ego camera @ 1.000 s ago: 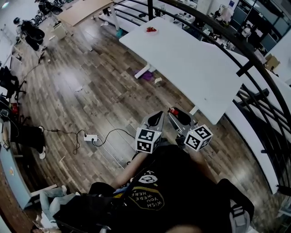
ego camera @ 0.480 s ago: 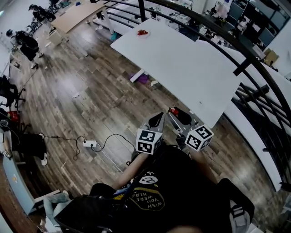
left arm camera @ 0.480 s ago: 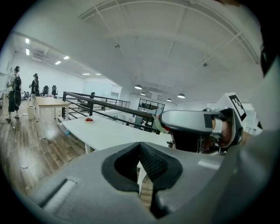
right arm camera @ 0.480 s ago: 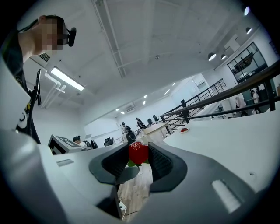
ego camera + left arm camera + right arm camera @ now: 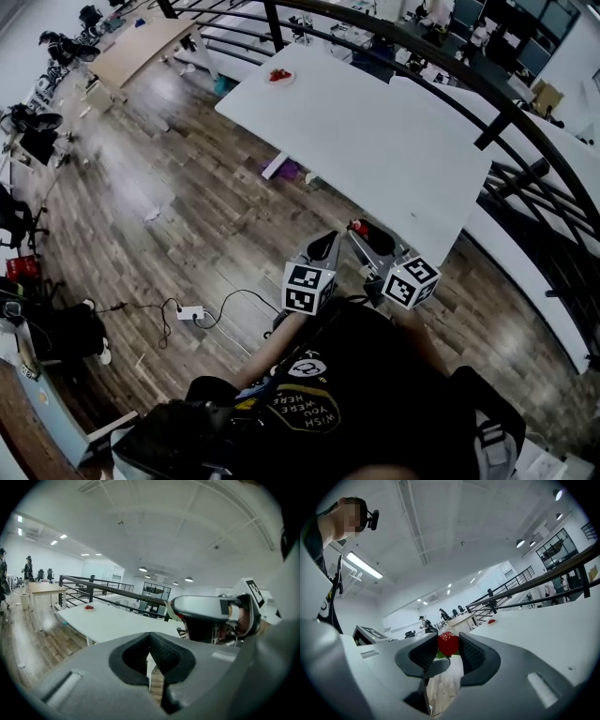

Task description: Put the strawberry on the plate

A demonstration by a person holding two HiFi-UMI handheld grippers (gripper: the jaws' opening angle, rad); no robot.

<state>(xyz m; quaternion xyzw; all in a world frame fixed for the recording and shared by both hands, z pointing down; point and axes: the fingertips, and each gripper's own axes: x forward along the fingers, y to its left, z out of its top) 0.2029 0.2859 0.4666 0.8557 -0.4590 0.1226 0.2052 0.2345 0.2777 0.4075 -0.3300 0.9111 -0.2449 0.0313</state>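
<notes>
One strawberry [image 5: 448, 642] pinched in right gripper [image 5: 448, 647], left gripper [image 5: 150, 645] pressed together, one plate [image 5: 286, 80]

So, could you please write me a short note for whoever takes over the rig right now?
Right gripper: jaws closed on the strawberry, held up off any surface.
Left gripper: jaws together, nothing between them, idle beside the right one.
Plate: at the far end of the white table, with something red already on it.
Done: strawberry picked up.
Left: carry it along the table to the far end, lower it onto the plate, open the right jaws and back away.
</notes>
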